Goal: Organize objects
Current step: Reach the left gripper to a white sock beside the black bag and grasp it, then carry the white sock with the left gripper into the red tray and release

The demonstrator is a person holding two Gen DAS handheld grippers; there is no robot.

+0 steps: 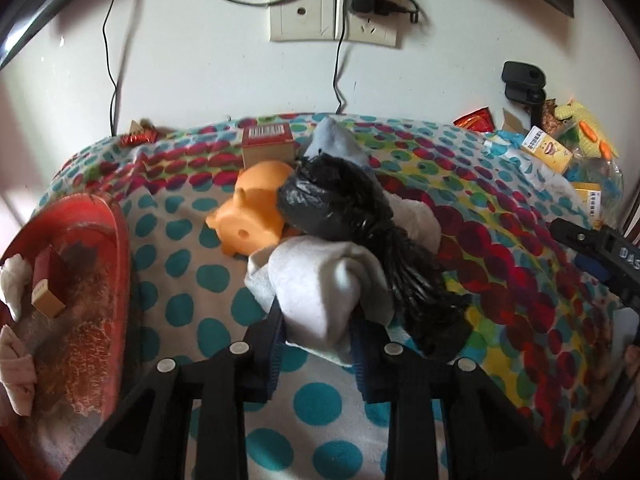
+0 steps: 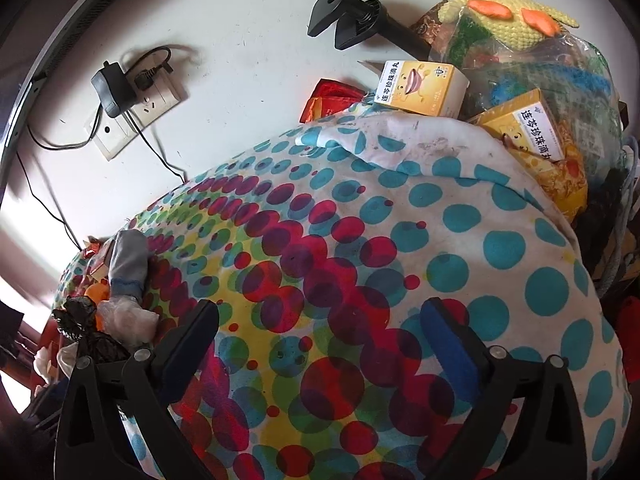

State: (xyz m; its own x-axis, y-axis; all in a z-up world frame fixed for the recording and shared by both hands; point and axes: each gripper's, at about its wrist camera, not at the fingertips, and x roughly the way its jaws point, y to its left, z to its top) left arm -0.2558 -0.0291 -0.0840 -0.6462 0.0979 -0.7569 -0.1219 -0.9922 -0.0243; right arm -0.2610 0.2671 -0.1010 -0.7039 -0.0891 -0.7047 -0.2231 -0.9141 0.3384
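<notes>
White cloth (image 1: 320,292) sits clamped in the left tool (image 1: 318,320); right tool (image 2: 320,344) gapes wide, empty.

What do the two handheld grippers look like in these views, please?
Both the left gripper and the right gripper are matte black plastic with ribbed linkage arms, round silver pivot pins and blue pads on the inner faces of the fingers. No cables or sleeves show.

White sock (image 1: 316,284) rolled, on dotted cloth (image 1: 192,264), touching black bag (image 1: 344,204).
</notes>
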